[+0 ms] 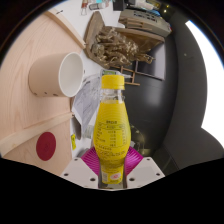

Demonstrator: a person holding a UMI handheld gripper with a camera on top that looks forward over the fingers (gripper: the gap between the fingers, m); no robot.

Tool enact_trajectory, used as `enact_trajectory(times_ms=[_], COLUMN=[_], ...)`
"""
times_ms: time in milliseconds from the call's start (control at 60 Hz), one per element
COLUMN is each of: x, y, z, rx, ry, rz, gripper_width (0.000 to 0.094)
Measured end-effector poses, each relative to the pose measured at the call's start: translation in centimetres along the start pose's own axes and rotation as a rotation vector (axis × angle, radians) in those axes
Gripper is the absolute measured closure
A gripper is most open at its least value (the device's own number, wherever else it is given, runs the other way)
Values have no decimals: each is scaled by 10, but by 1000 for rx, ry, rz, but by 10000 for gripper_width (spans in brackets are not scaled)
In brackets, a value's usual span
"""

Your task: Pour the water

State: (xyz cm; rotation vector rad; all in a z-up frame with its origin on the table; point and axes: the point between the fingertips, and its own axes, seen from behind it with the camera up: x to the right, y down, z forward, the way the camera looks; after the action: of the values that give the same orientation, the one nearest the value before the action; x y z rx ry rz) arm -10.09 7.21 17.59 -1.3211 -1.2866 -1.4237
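Note:
A plastic bottle (pixel 112 125) with a yellow cap, yellow label and yellowish liquid stands upright between my fingers. My gripper (pixel 112 165) is shut on the bottle: both magenta pads (pixel 91 160) press on its lower body at either side. The bottle is held above the edge of a light wooden table (pixel 30 60). A white cup (pixel 56 74) lies tilted on that table, to the left of the bottle and beyond the fingers, its open mouth facing the bottle.
A red round disc (pixel 44 147) sits on the table near the left finger. A pile of brownish clutter (pixel 115 45) and white boxes (pixel 140 22) lie beyond the bottle. Dark floor (pixel 170 100) spreads to the right.

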Motion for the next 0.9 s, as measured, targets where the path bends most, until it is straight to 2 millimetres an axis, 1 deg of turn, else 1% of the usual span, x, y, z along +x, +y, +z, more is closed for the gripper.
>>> enact_trajectory(times_ms=[133, 217, 317, 400, 483, 533, 667, 683, 700, 733, 800, 883, 900], x=[0, -4, -3, 1, 6, 10, 33, 34, 34, 36, 30, 11, 5], y=[-10, -14, -16, -19, -17, -16, -10, -11, -8, -5, 1, 3, -1], z=[12, 18, 20, 17, 13, 9, 1, -6, 0, -2, -2, -1, -5], rx=[41, 53, 65, 73, 66, 54, 33, 24, 32, 25, 7, 1, -4], ry=[46, 49, 44, 31, -14, -50, -129, -123, -149, -165, -226, -315, -321], rz=[-154, -203, -189, -108, 99, 278, 788, 845, 905, 1005, 1197, 1412, 1449], gripper_width=[663, 663, 663, 662, 662, 662, 660, 660, 660, 661, 660, 660, 659])
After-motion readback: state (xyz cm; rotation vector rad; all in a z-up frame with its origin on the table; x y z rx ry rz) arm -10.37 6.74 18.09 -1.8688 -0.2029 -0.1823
